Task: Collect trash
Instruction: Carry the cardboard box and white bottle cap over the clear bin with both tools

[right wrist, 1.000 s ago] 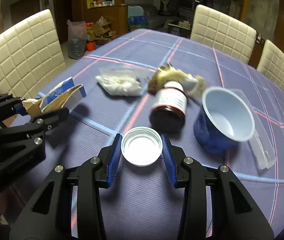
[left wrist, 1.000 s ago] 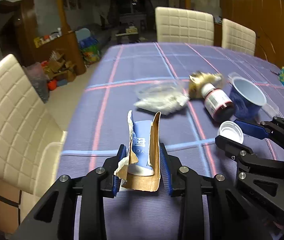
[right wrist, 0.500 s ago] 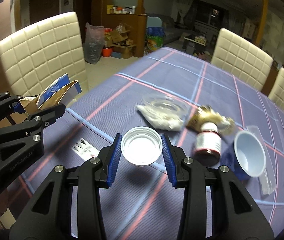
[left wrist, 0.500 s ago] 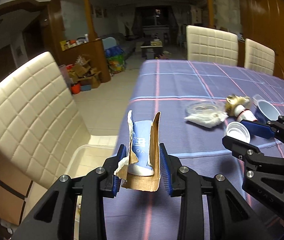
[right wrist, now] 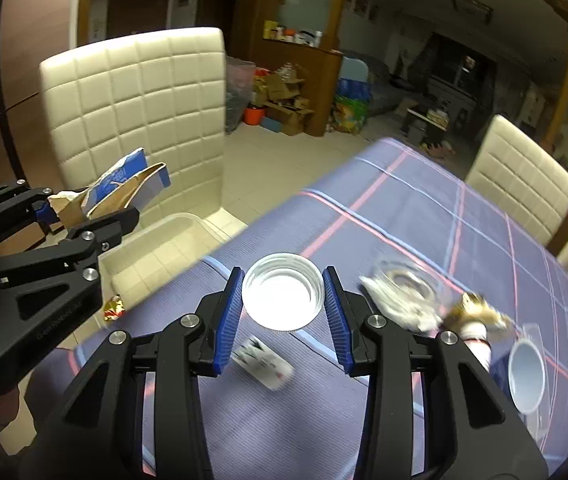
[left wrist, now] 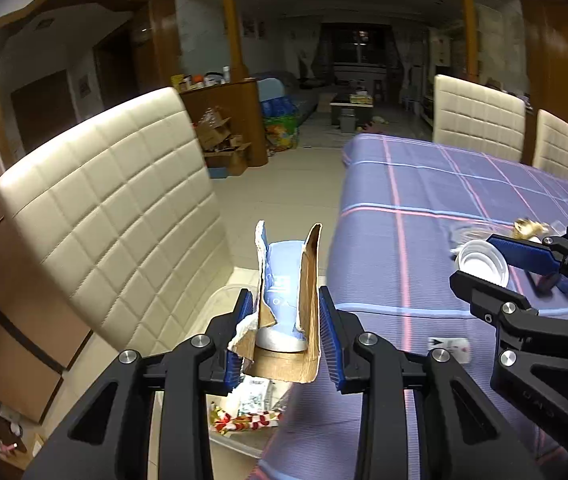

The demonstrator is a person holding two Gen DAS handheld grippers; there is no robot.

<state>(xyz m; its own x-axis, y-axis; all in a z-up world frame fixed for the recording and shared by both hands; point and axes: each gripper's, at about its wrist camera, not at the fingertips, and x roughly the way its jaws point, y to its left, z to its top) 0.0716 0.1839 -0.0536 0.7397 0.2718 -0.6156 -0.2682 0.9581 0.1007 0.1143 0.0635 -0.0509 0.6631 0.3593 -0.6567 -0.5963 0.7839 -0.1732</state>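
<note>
Left gripper clamps torn carton; right gripper, angled down, clamps white lid.

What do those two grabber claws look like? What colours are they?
Both look alike. The left gripper and right gripper are black, made of flat bars with triangle-shaped holes, joined by shiny silver round bolts. Each finger ends in a bright blue ribbed pad. Faint raised lettering marks the side of the left gripper's body in the right wrist view, too small to read. No cables or sleeves show.
</note>
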